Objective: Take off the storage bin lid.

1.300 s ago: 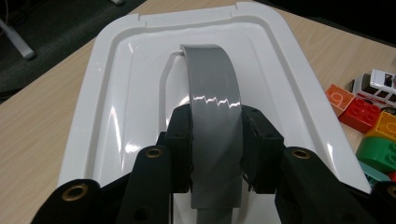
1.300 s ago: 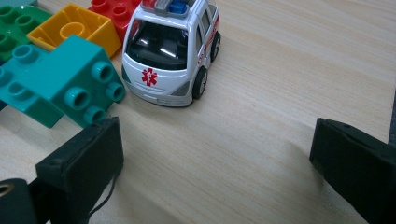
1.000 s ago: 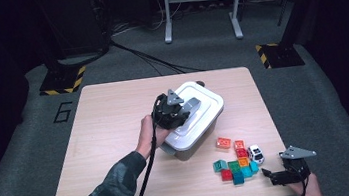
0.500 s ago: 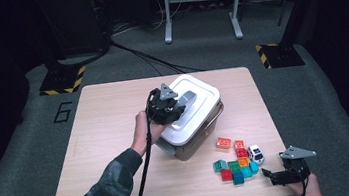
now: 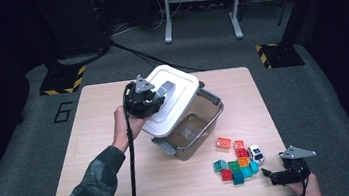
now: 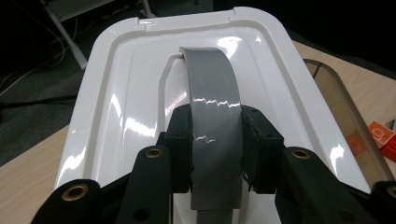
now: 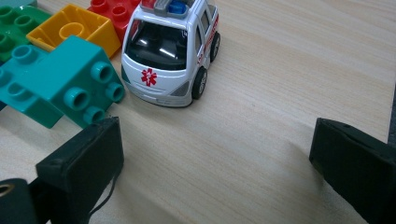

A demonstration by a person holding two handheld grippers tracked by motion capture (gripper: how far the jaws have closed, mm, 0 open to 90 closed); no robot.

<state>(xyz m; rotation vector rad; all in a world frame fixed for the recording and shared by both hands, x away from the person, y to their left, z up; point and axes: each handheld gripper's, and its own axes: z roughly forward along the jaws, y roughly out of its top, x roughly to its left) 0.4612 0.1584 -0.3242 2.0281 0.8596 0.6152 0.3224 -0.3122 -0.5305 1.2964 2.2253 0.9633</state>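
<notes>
At frame centre, the left hand-held gripper point(image 5: 154, 96) clamps the grey handle point(image 6: 212, 93) of the white lid point(image 5: 173, 100), tilted over the box point(image 5: 191, 128); the right hand-held gripper point(image 5: 272, 175) gapes empty near the toy ambulance point(image 7: 170, 51).

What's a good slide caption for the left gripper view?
Left gripper shut on the grey handle of the white lid, tilted off the clear bin.
</notes>
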